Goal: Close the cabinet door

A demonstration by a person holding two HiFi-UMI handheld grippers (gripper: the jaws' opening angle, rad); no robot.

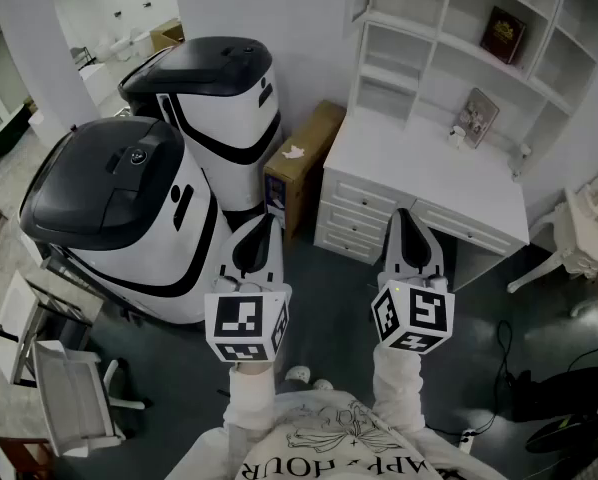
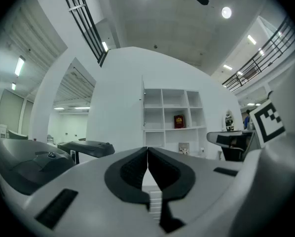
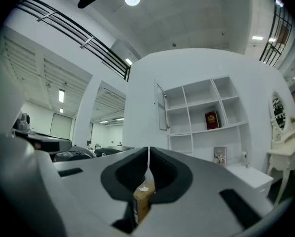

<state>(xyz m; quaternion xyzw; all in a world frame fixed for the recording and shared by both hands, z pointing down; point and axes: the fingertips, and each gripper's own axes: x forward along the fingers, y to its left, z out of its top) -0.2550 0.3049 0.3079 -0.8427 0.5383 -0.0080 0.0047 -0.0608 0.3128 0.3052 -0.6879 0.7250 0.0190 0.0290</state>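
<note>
The white shelf cabinet (image 1: 479,38) stands on a white desk (image 1: 419,163) at the upper right of the head view. Its narrow door (image 3: 160,106) at the top left compartment hangs open, swung outward; in the left gripper view the door (image 2: 143,110) shows edge-on. My left gripper (image 1: 268,220) and right gripper (image 1: 405,214) are held level side by side in front of the desk, well short of the cabinet. Both have their jaws pressed together with nothing between them, as the left gripper (image 2: 147,149) and right gripper (image 3: 148,149) show in their own views.
Two large white-and-black machines (image 1: 114,208) (image 1: 219,83) stand at the left. A cardboard box (image 1: 301,163) leans between them and the desk drawers (image 1: 354,218). A red book (image 1: 502,33) and a small picture (image 1: 474,118) sit in the shelves. White furniture (image 1: 579,233) stands at the right, cables (image 1: 499,358) on the floor.
</note>
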